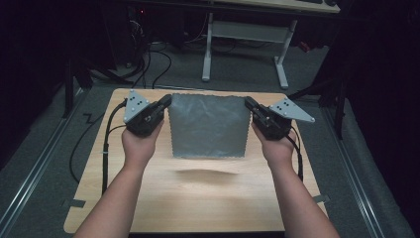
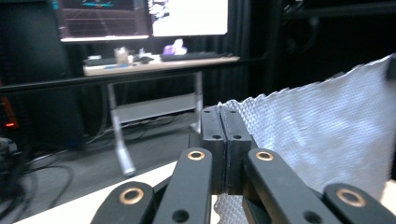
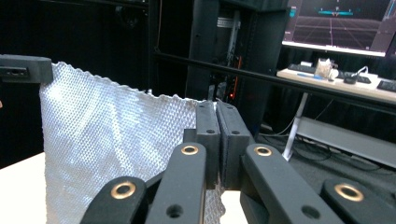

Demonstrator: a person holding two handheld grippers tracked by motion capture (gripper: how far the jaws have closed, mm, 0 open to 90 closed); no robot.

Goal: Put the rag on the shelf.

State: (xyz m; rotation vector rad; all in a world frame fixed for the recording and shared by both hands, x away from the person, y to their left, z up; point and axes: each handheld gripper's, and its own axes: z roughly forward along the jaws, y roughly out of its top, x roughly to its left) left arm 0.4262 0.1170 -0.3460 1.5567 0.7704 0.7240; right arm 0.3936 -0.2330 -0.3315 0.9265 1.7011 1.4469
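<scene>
Grey waffle-weave cloth (image 1: 209, 126) hangs above wooden table (image 1: 198, 198), stretched between our grippers: left gripper (image 1: 165, 102) clamped on corner at 9 o'clock, right gripper (image 1: 249, 104) clamped at 3 o'clock.

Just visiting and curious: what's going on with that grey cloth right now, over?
Left gripper and right gripper shut on the cloth's top corners. Grey cloth hangs spread above the table. Nothing in the way.
</scene>
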